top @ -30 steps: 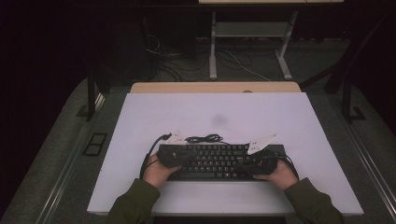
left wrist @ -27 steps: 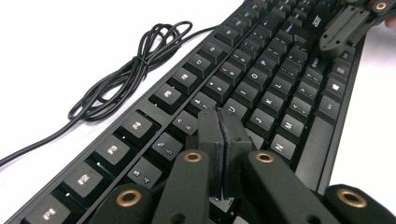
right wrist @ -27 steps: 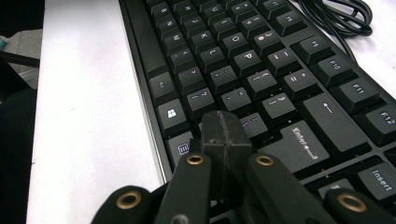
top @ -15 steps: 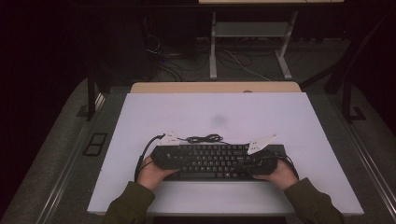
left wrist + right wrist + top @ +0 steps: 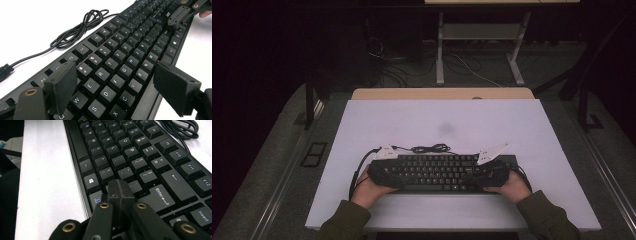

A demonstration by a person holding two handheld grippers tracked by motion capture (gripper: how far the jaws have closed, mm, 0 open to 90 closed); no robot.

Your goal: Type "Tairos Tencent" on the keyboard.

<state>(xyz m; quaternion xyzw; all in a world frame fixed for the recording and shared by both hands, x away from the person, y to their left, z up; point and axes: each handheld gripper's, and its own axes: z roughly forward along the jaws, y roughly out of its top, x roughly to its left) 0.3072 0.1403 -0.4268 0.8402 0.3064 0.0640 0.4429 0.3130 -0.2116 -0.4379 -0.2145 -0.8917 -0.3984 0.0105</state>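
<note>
With the left gripper spread wide over the letter keys and the right gripper pressed shut above the right-hand keys, the keyboard lies near the table front edge — a careless push could slide it off or snag its cable.

The keyboard looks like black plastic, its keycaps smooth with a slight sheen and white printed legends. Its cable is glossy black, rubbery-looking. The left gripper has matt black pads with a faintly grainy face; the right gripper shows the same dull black, with brassy metal rivets. The tabletop is plain matt white; a pale wood strip runs along its far edge.
</note>
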